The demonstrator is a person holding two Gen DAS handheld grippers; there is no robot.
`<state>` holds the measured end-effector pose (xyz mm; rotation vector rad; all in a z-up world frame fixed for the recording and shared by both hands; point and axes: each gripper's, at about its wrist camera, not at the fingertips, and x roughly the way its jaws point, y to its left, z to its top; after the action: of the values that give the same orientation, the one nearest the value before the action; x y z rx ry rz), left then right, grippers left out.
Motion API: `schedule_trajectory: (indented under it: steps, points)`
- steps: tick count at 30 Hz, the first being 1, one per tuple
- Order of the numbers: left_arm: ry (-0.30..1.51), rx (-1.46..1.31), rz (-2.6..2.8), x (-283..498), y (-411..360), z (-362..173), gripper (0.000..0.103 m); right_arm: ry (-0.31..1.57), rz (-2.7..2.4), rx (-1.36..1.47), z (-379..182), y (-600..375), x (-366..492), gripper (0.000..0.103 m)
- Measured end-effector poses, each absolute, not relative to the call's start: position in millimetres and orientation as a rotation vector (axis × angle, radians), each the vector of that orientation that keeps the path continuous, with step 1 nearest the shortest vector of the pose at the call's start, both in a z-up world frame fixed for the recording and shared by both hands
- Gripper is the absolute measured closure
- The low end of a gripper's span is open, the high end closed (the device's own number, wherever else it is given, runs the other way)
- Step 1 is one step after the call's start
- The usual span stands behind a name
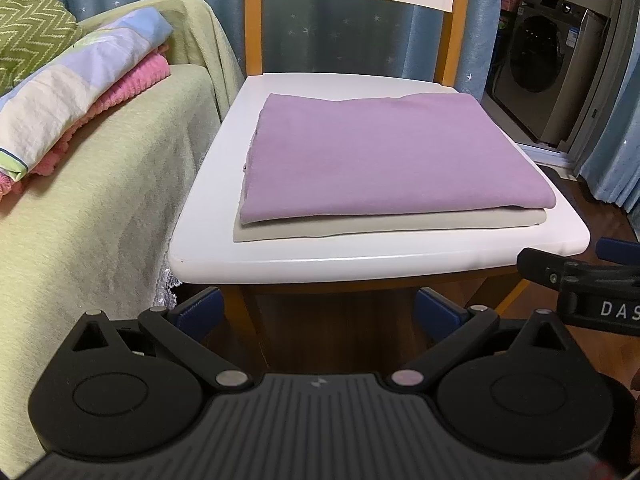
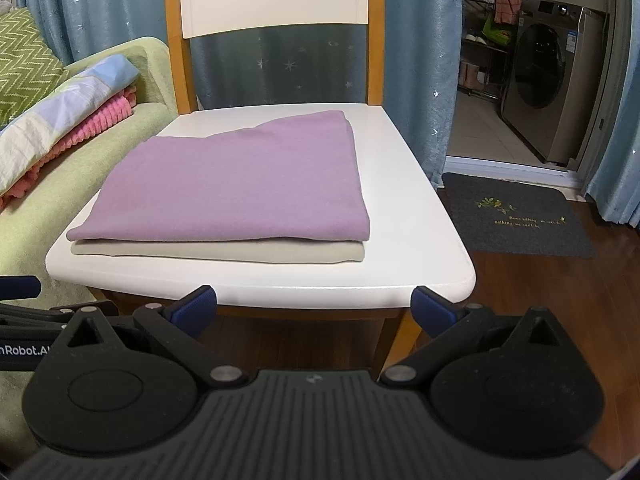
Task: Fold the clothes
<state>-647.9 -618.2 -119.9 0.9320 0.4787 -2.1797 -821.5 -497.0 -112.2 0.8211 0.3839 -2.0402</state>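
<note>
A folded purple garment point(image 1: 384, 152) point(image 2: 240, 180) lies flat on top of a folded beige garment point(image 1: 360, 226) point(image 2: 224, 252). Both rest on the white seat of a wooden chair point(image 1: 280, 260) point(image 2: 420, 216). My left gripper point(image 1: 318, 312) hangs open in front of the seat's front edge and slightly below it, holding nothing. My right gripper point(image 2: 314, 310) is open too, just short of the same edge, with nothing between its blue pads. Each gripper shows at the edge of the other's view: the right one point(image 1: 592, 280) and the left one point(image 2: 24, 304).
A sofa under a green cover point(image 1: 100, 200) point(image 2: 48, 184) stands left of the chair, with a patchwork cloth point(image 1: 76, 80) over a pink towel point(image 1: 140, 80). Blue curtains hang behind. A dark doormat point(image 2: 516, 216), wood floor and a washing machine point(image 2: 548, 88) lie to the right.
</note>
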Motion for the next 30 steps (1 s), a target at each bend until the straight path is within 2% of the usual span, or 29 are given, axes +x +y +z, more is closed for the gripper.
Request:
schedule_trajectory:
  steps: [30]
  points:
    - [0.489,0.949,-2.198,-651.8,-619.0,-122.9,0.001,0.372,-2.046,0.826,-111.7,-492.6,-820.9,0.001]
